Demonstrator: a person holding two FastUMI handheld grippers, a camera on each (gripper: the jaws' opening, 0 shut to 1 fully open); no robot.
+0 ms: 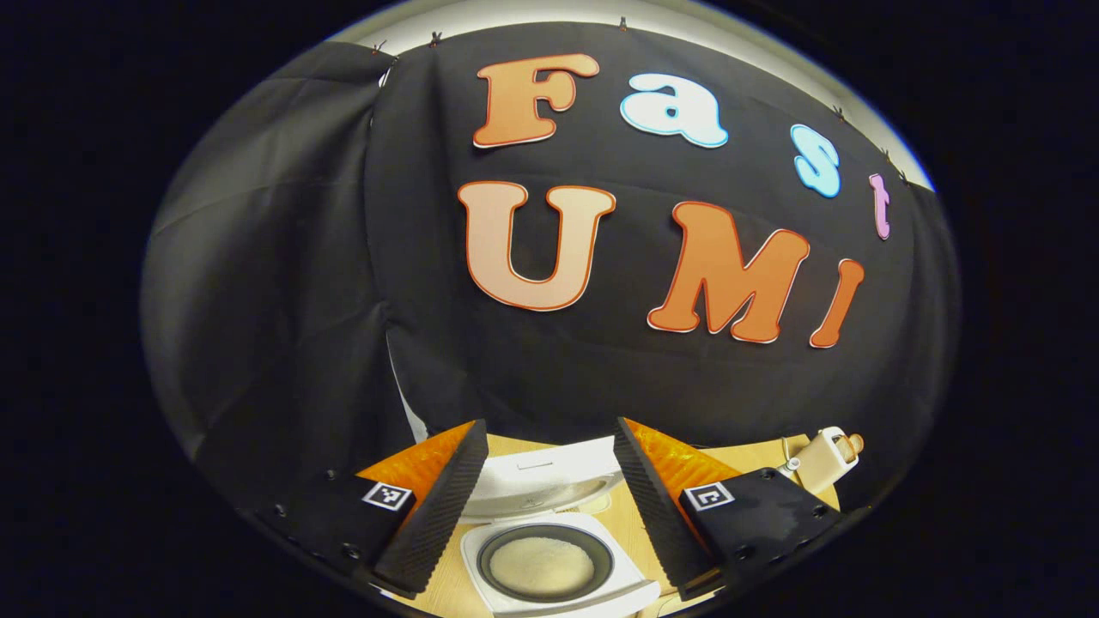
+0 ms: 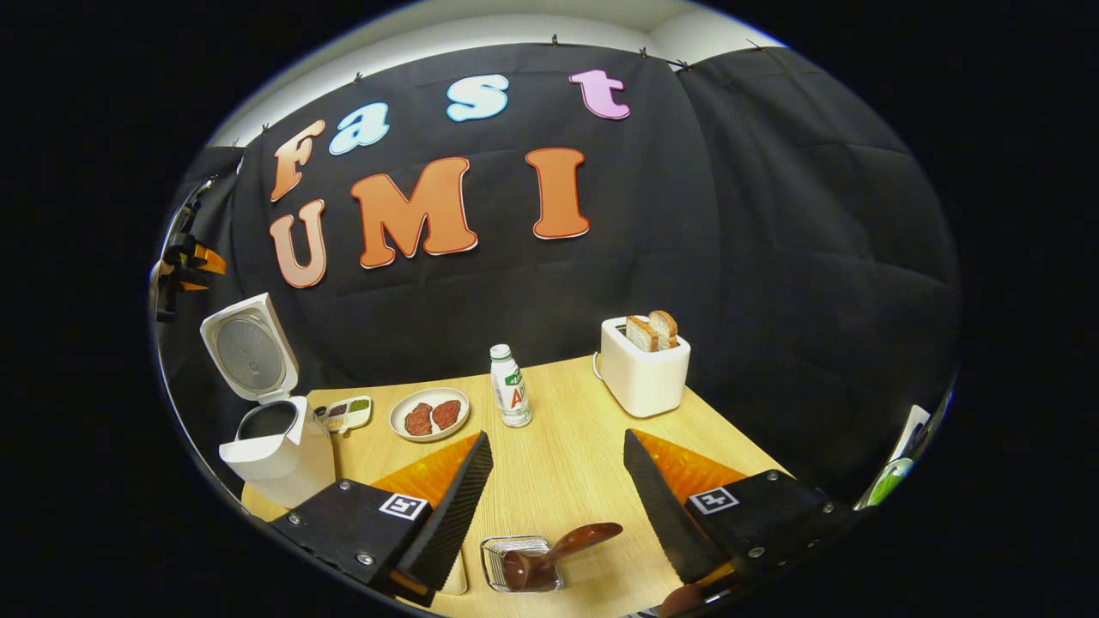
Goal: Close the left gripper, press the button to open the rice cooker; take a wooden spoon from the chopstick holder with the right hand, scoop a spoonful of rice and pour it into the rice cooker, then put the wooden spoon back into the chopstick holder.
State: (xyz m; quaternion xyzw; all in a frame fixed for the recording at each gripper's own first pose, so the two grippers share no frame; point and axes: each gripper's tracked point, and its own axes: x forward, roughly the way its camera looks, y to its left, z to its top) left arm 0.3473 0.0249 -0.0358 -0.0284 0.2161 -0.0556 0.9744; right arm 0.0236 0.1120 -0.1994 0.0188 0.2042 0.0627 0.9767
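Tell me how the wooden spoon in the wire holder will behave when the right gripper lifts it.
The wooden spoon looks rigid, so it probably won't bend. Its glossy surface may slip between the fingers. It leans loosely in the wire holder, so it will likely tilt or swing if grabbed near one end. The right gripper is open above it.

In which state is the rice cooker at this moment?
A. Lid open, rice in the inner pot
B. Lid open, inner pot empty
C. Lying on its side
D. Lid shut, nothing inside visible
A: the rice cooker stands with its lid raised, and white rice lies in its inner pot.
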